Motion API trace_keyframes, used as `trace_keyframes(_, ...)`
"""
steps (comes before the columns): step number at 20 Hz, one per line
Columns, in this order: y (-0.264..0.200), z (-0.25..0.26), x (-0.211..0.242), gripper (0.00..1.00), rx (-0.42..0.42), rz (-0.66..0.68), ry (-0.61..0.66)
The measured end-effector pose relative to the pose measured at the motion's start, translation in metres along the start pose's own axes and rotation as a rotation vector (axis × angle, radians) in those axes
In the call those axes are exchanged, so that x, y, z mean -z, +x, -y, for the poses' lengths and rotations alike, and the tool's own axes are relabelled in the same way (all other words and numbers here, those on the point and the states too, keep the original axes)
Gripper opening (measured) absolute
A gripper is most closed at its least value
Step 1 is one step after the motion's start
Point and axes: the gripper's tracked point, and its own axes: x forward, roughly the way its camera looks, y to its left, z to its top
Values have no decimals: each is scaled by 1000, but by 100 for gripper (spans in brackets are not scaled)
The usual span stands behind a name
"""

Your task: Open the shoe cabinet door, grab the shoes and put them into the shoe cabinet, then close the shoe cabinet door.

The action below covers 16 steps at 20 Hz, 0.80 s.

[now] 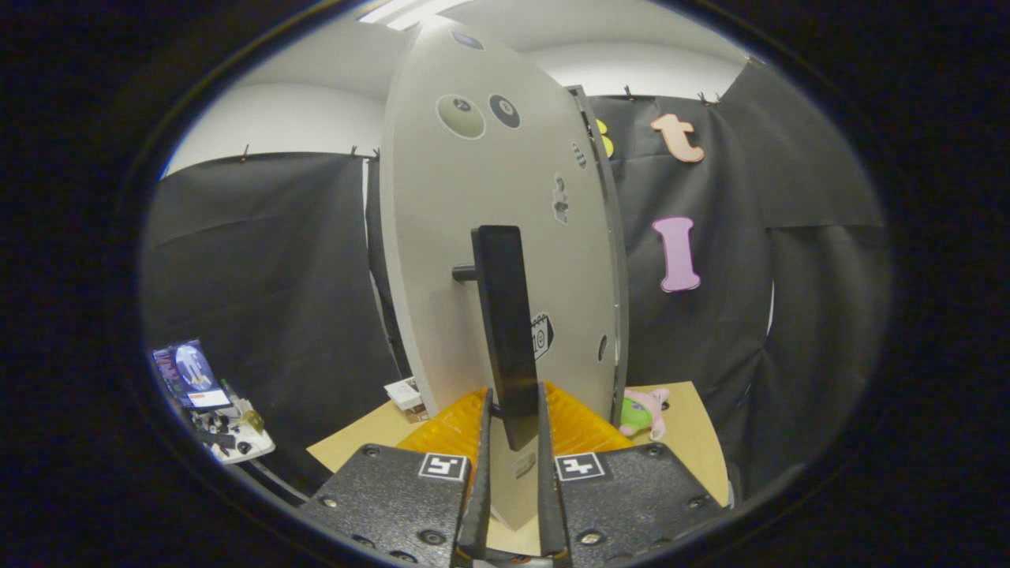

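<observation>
Two jaws clamp flat black bar handle (505, 331) — smooth pale door (442, 237).

Illumination even and moderately bright, sourced from a ceiling light panel (406, 11) above and beyond the fingers. Cabinet door (489, 237) evenly lit, without glare. Strong fisheye bowing toward edges. Focus sharp throughout.

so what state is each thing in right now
gripper: shut on the handle, one finger each side
handle: upright bar, lower end clamped between the fingers
door: swung out, seen nearly edge-on, so at least partly open
plush toy: lying on the table beside the door
table: toy and a small box on it
</observation>
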Motion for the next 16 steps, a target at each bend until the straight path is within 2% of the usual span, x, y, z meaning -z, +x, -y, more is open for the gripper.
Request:
trace_keyframes(4,-22,31,-9,26,104,47,-91)
trace_keyframes(7,-42,69,-11,26,278,72,-164)
trace_keyframes(9,-58,93,-17,21,386,113,-206)
trace_keyframes(14,-75,87,-7,22,387,135,-169)
trace_keyframes(15,-78,79,-3,23,380,144,-156)
trace_keyframes(16,-81,68,3,30,365,150,-136)
